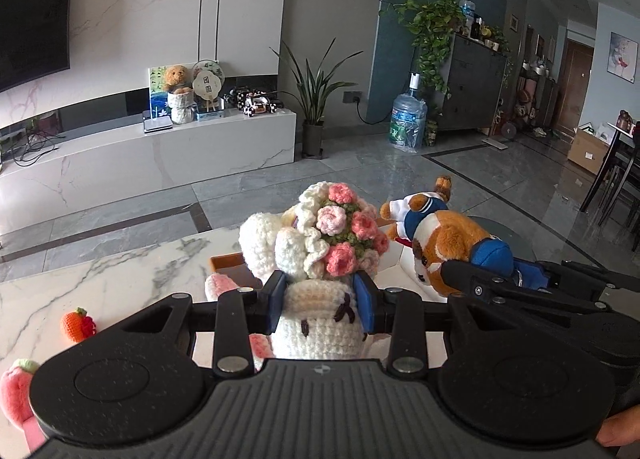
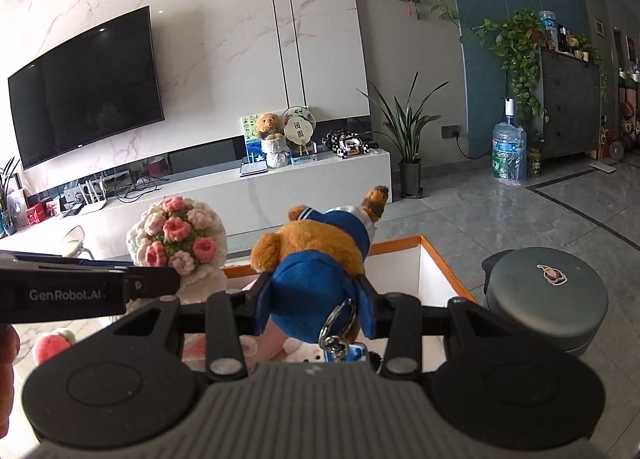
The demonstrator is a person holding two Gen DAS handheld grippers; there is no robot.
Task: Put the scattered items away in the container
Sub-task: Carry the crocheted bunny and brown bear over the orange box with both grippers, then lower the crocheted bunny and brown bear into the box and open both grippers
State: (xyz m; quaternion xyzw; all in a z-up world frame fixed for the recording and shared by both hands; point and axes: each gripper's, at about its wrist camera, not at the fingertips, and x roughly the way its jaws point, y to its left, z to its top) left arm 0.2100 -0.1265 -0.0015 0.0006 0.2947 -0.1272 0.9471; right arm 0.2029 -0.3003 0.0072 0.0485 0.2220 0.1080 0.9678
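Gripping a crocheted doll (image 1: 320, 323) of cream yarn by its rounded body, the left gripper (image 1: 323, 301) has its blue-padded jaws closed narrow against the knit, with the doll's bouquet of pink and white yarn roses (image 1: 340, 235) standing above them. Just to its right, the right gripper (image 2: 314, 309) has its jaws pinched on the blue fabric trousers of a fuzzy brown plush dog (image 2: 320, 255) in a white sailor collar, a metal key ring (image 2: 338, 323) dangling below. Both toys are held above the open container (image 2: 432, 279), a white-walled box with an orange rim, where other soft toys lie partly hidden. On the veined marble table (image 1: 100, 279) to the left lie a small crocheted carrot (image 1: 76, 323) and a plush pink peach (image 1: 16, 387). A round, matte grey lidded bin (image 2: 548, 299) stands just right of the box.
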